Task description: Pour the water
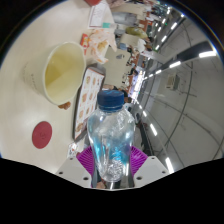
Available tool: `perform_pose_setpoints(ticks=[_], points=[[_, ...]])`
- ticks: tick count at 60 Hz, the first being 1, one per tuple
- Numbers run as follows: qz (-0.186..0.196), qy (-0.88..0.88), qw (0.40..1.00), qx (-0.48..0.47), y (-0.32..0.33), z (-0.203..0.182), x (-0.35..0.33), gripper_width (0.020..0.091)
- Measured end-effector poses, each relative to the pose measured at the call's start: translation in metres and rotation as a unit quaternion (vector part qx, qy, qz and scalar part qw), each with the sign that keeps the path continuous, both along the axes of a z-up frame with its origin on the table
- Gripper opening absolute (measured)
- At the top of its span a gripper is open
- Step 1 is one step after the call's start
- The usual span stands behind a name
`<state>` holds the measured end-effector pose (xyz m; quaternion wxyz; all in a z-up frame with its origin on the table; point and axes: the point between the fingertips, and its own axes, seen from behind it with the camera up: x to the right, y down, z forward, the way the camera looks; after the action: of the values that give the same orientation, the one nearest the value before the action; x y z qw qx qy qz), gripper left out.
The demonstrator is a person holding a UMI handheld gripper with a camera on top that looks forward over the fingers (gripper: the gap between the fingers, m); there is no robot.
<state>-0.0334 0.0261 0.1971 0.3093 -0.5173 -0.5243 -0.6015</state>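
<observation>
Red disc (41,134) and a cream bucket (58,72) sit on the white table (25,110), tilted in view. Just beside them, a clear water bottle (110,140) with a blue cap (111,100) is clamped between the gripper (110,160)'s purple pads (87,156).

One view only, taken from the claw (110,160) itself, aimed fwd along its fingers. The view is rolled hard (desk (30,100) at one side, ceiling lights opposite); the bottle (110,135) is seen v. close.
</observation>
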Motion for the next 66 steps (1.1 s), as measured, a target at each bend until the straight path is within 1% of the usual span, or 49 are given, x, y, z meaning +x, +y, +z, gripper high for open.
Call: perform_pose_setpoints(ticks=[7,9,10,17,22,23,29,33,40,44,48,55,62,66], points=[[0.017,-0.085,0.996,-0.032,0.000,-0.018,-0.012,0.0413],[0.021,-0.091,0.995,-0.038,-0.003,-0.019,-0.019,0.0413],[0.021,-0.095,0.994,-0.041,0.000,-0.026,-0.014,0.0413],[0.024,-0.085,0.995,-0.053,0.000,-0.031,-0.019,0.0412],[0.014,-0.045,0.998,-0.051,-0.003,-0.022,-0.021,0.0413],[0.012,-0.035,0.998,-0.048,-0.004,-0.025,-0.015,0.0414],[-0.011,0.087,0.996,-0.036,-0.005,-0.012,-0.012,0.0413],[-0.028,0.190,0.981,-0.021,-0.006,0.001,-0.008,0.0414],[-0.039,0.378,0.925,0.013,-0.007,0.018,-0.003,0.0418],[-0.035,0.488,0.872,0.008,-0.007,0.015,-0.013,0.0421],[-0.054,0.577,0.815,0.018,-0.005,0.009,-0.002,0.0421],[-0.075,0.663,0.744,0.033,0.001,-0.015,0.013,0.0419],[-0.098,0.732,0.673,0.028,0.003,-0.049,0.018,0.0420],[-0.107,0.754,0.647,0.024,0.005,-0.070,0.022,0.0420]])
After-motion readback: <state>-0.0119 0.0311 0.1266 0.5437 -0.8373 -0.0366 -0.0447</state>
